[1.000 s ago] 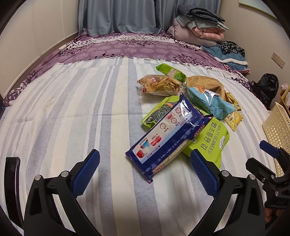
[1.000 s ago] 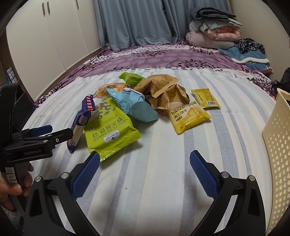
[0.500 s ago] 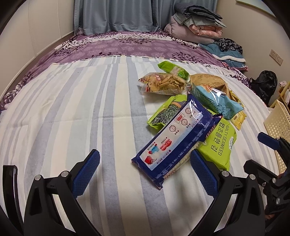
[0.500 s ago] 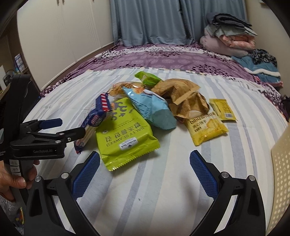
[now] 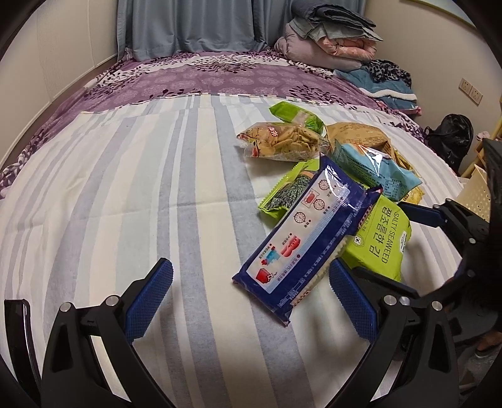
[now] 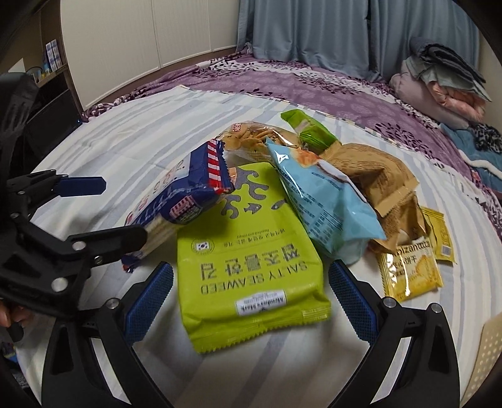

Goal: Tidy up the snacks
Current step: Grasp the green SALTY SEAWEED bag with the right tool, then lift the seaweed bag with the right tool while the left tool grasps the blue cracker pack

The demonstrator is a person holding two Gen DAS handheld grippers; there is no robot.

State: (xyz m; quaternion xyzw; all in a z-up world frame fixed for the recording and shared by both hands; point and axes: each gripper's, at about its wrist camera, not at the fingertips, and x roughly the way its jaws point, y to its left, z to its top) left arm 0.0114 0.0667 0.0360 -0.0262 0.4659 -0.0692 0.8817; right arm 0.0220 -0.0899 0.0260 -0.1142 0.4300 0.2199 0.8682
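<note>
Bed [image 5: 125,194]: covered by a striped sheet, with a purple floral cover [image 5: 204,78] at the far end. Blue-grey curtains [image 5: 188,28] hang behind the bed. Folded blankets [image 5: 329,34] are stacked at the far right corner. A black bag [image 5: 451,138] sits beside the bed. White cabinet doors [image 6: 141,40] line the left wall.

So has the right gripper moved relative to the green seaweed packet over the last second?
Yes. The right gripper has come forward toward the snack pile: its open jaws now straddle the near end of the green seaweed packet, which earlier lay well ahead.
</note>
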